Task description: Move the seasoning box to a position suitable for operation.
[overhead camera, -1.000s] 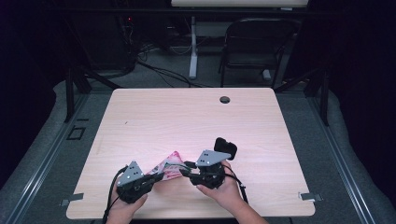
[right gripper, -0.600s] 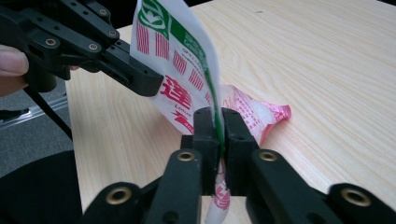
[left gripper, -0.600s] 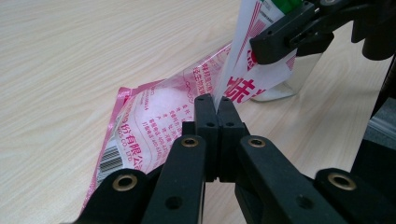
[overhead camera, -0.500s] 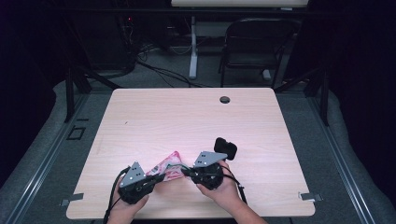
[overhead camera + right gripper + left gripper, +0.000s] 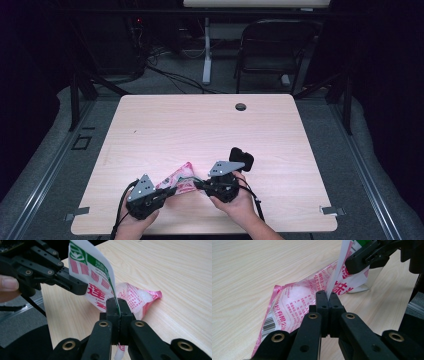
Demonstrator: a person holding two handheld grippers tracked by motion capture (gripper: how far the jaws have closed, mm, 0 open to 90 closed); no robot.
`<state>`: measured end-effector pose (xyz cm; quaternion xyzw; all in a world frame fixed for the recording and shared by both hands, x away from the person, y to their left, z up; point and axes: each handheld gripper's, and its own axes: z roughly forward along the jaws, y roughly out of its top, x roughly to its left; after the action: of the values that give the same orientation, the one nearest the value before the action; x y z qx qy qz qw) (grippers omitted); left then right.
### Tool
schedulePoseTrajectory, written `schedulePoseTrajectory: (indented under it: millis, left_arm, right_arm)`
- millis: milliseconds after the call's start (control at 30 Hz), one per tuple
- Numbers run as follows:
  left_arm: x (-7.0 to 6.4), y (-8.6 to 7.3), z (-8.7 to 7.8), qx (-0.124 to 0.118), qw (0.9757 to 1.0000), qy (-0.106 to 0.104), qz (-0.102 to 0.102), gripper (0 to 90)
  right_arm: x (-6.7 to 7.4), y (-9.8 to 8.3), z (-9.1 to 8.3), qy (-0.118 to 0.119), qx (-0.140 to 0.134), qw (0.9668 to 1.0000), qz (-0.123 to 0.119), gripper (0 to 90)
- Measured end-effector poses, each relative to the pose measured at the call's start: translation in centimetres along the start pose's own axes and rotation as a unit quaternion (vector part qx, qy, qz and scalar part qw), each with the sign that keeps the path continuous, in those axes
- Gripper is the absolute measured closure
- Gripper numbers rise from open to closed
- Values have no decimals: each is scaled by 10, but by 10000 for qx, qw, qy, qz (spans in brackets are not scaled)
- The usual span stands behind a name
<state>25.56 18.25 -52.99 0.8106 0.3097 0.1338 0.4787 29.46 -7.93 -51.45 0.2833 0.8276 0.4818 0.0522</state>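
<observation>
A pink and white plastic bag (image 5: 179, 178) with red print lies near the table's front edge, its near end lifted. My left gripper (image 5: 169, 191) is shut on one sheet of the bag's mouth. My right gripper (image 5: 200, 184) is shut on the other sheet. In the left gripper view my jaws (image 5: 328, 293) pinch the bag (image 5: 294, 302) edge, and the right gripper (image 5: 362, 260) grips the upright flap beyond. In the right gripper view my jaws (image 5: 119, 303) clamp the green and red printed flap (image 5: 92, 275), and the left gripper (image 5: 72, 286) holds it from the left.
A black object (image 5: 241, 158) sits just beyond the right gripper. A round cable hole (image 5: 241, 106) is at the table's far edge, with a chair (image 5: 272, 50) behind it. The wooden table (image 5: 200, 130) stretches beyond the bag. The front edge is close under both hands.
The left gripper has edged slightly right toward the right one. Both stay shut on the bag, which has barely moved.
</observation>
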Motion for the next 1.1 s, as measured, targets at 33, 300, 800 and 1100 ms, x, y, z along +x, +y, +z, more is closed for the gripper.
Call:
schedulePoseTrajectory:
  millis: [33, 300, 800, 1100]
  left_arm:
    - [0, 0, 0, -2, 10000, -5, 1, 896]
    - [2, 0, -1, -28, 10000, -52, -55, 860]
    - [6, 1, -5, -133, 9995, 296, -14, 900]
    - [-5, 6, -8, -246, 9995, 144, 135, 900]
  right_arm:
    - [0, 0, 0, -1, 12, 10000, 41, 900]
    - [0, 5, 1, -72, -90, 9998, 189, 900]
    - [-3, 19, 10, 51, -542, 9971, 532, 900]
    - [2, 19, -3, 78, -731, 9962, 477, 900]
